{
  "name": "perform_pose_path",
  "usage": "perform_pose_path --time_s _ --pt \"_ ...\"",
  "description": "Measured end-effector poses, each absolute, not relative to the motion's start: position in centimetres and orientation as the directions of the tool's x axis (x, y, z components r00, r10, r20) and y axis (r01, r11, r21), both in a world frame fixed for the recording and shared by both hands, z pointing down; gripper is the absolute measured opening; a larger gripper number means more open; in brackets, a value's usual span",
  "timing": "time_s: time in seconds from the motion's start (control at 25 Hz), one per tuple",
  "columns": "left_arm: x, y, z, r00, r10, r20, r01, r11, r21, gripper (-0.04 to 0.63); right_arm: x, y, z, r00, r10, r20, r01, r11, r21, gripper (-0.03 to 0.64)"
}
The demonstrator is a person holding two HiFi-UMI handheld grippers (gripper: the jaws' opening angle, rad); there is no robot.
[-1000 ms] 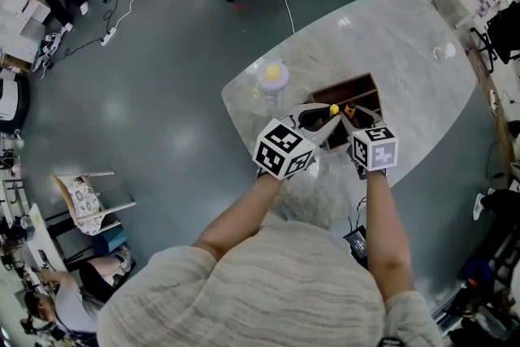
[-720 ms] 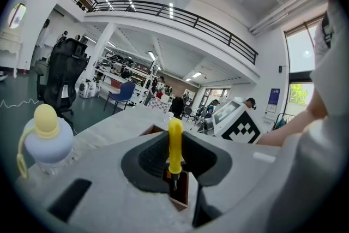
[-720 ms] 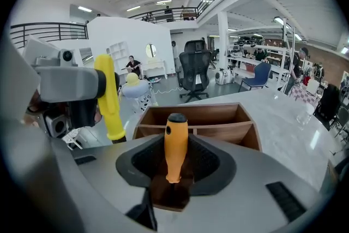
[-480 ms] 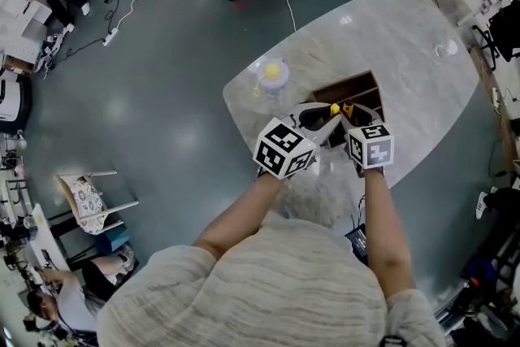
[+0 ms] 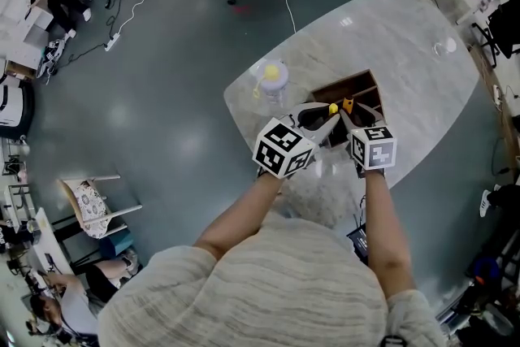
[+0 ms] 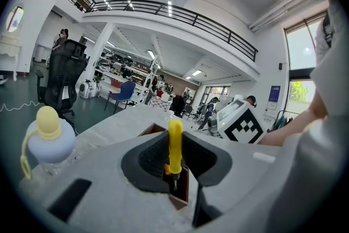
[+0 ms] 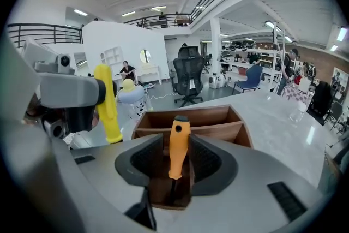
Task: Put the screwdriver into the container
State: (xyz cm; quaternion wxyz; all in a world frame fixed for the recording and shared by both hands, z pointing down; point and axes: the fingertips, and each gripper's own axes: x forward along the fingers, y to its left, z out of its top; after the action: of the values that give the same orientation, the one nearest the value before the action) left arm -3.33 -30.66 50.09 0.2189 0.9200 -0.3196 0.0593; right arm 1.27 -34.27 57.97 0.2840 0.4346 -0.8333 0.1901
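Left claw (image 6: 174, 163) clamped on yellow screwdriver (image 6: 174, 139), unmoved | right claw (image 7: 175, 163) clamped on orange screwdriver (image 7: 179, 142), edged farther over wooden container (image 7: 212, 116) | both upright, tips down; lowering remains.

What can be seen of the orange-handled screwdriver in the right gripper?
The orange-handled screwdriver has a smooth, plastic-looking orange handle with a dark cap and a small hole near the top, and a dark shaft below. It stands upright, clamped at the handle between the dark pads of the right gripper. The shaft points down into the near compartment of the wooden container. Whether its tip touches the bottom cannot be told.
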Motion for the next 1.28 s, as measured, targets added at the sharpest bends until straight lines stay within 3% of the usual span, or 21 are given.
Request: perform_pose_path --time_s 1.28 --pt "1.4 -30.2 50.0 0.795 -0.533 0.288 -0.604 -0.737 0.304 0.08 5.3 -31.7 48.4 -0.538 -0.718 0.441 -0.838 0.512 -0.189 0.13"
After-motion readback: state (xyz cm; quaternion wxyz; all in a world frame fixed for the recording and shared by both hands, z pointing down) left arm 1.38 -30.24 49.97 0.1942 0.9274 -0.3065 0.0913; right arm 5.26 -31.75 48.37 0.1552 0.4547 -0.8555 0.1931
